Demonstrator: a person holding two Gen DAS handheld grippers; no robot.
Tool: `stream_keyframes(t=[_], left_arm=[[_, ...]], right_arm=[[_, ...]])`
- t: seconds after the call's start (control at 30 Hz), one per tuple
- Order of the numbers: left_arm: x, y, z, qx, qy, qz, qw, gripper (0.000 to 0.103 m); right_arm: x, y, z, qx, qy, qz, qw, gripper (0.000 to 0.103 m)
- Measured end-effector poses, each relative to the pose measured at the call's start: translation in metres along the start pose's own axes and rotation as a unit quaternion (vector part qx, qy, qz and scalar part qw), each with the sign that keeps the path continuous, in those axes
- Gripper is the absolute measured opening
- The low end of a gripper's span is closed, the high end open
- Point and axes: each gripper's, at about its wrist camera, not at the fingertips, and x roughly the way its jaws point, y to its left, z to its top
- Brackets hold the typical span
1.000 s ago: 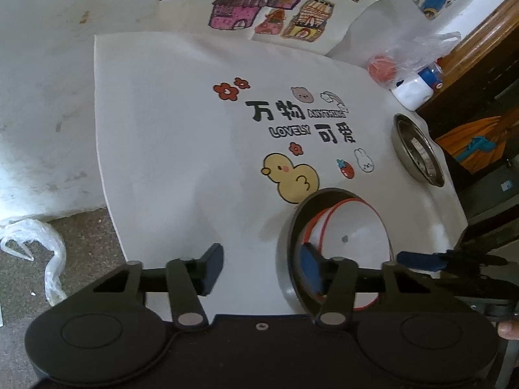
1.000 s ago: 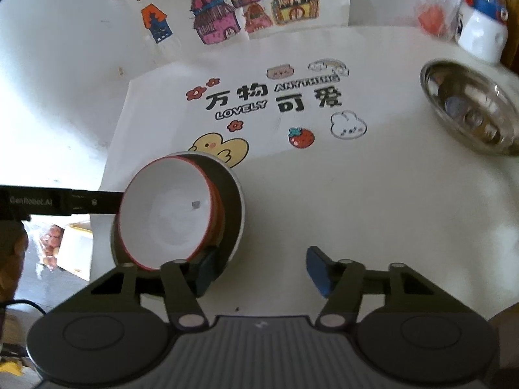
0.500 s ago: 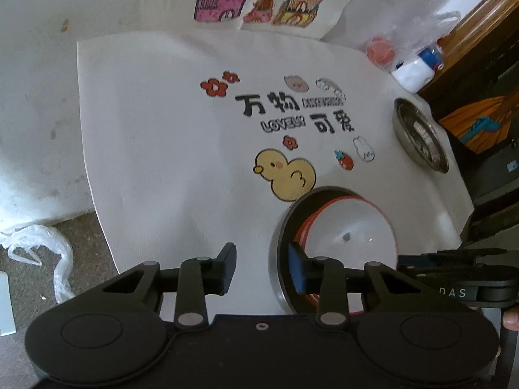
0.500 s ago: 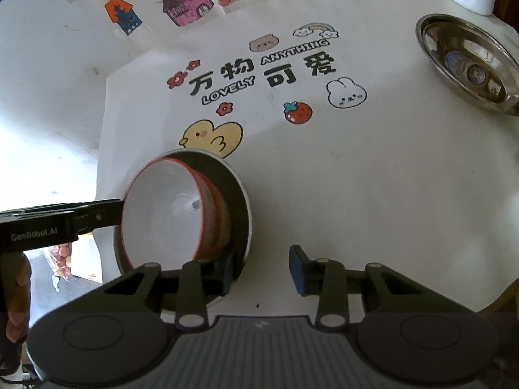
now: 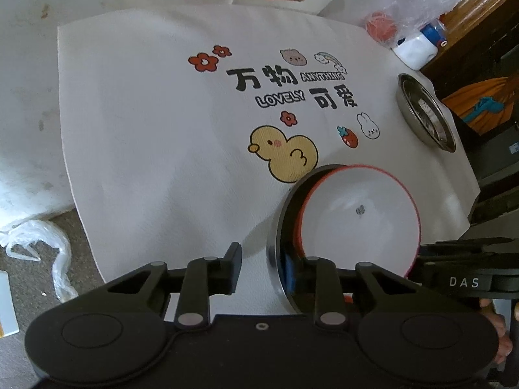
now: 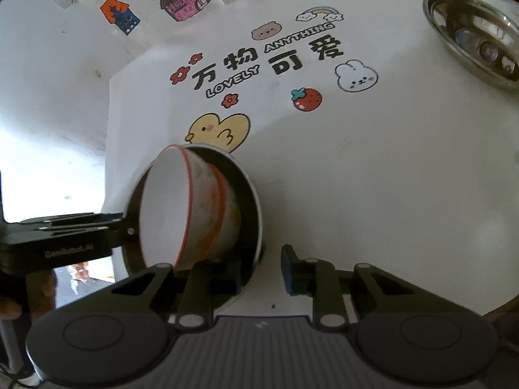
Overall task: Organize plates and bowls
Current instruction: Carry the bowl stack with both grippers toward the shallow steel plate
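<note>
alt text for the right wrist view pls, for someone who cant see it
A white ceramic bowl with a red rim sits tilted inside a round metal dish on a white cartoon-printed cloth. The right gripper straddles the dish's rim, open; a second steel dish lies far right.

On the white cloth (image 5: 136,136) in front of you, mid-frame in both views, black print reads "万物 ANYTHING" over "LOVELY 可爱". At the lower right of your left wrist view, the right gripper (image 5: 467,278) carries white letters "DAS". At the left edge of your right wrist view, the left gripper (image 6: 71,243) is marked "GenRobot.AI".
</note>
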Motion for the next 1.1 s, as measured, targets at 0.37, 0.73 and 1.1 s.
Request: stream_keyframes(t=[0.37,0.73,1.1], left_arm=[[0.0,-0.001,-0.004,-0.003,-0.006,-0.004,1.0,0.024],[-0.005,-0.011,-0.011,0.017,-0.023,-0.001,0.9996,0.011],[-0.004,-0.022,-0.018,0.022,-0.023,0.0,0.9995,0.011]], right_arm=[[0.004,-0.005,-0.005,0.02,-0.006,0.02,1.0,0.022],[0.001,0.0,-0.019,-0.001,-0.037,0.02,0.999,0.017],[-0.002,-0.008,-0.031,0.01,-0.042,0.022,0.999,0.017]])
